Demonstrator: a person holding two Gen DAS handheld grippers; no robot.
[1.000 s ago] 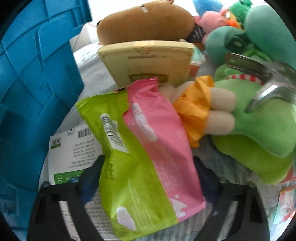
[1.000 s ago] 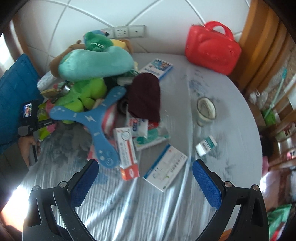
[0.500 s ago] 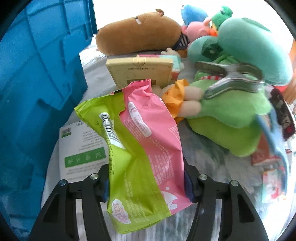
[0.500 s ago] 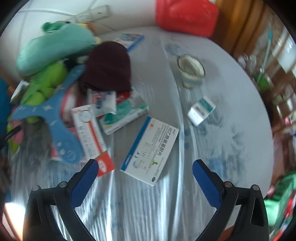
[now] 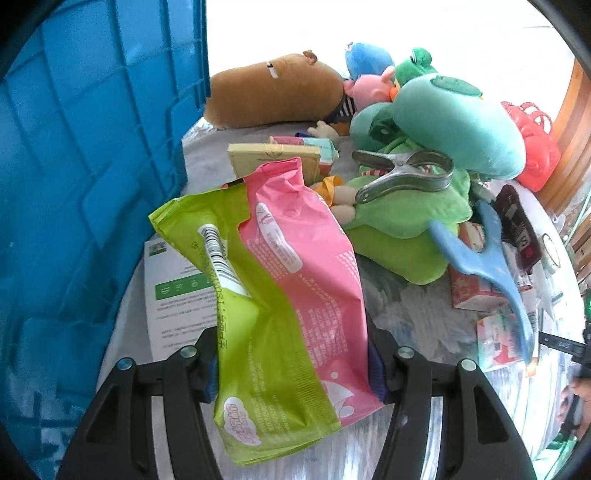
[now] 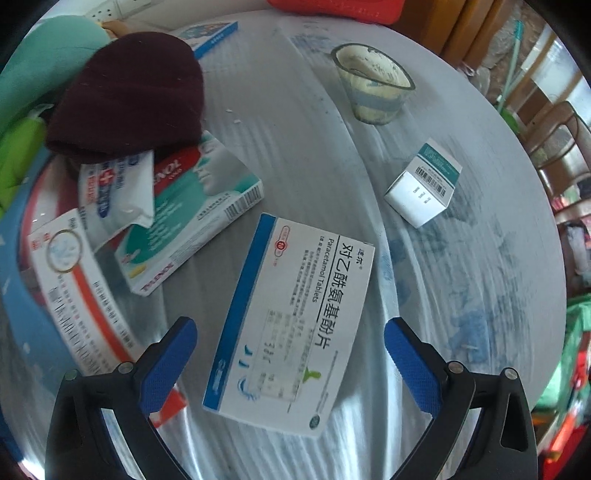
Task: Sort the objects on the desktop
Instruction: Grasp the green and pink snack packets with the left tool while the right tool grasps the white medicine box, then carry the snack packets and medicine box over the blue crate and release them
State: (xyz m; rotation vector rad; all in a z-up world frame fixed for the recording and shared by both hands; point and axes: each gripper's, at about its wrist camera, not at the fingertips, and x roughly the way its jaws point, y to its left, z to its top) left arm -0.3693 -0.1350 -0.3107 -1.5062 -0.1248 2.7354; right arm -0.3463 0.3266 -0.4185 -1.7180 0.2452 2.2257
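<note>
Green-and-pink packet [image 5: 284,295], blue crate [image 5: 92,147], maroon hat [image 6: 129,96].

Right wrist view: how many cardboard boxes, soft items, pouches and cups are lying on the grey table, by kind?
Cardboard boxes: 5 (white-blue paracetamol box, teal-red Tylenol box, small white-teal box, white-red box, blue-edged box)
Knitted hats: 1, dark maroon hat
Soft pouches: 1, white pouch
Cups: 1, glass cup
Total: 8

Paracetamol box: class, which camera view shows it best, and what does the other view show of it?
The right wrist view. The paracetamol box lies flat on the table with its printed top readable, between the fingers of the open right gripper. The left wrist view does not show it; the pink-and-green packet fills its middle.
</note>
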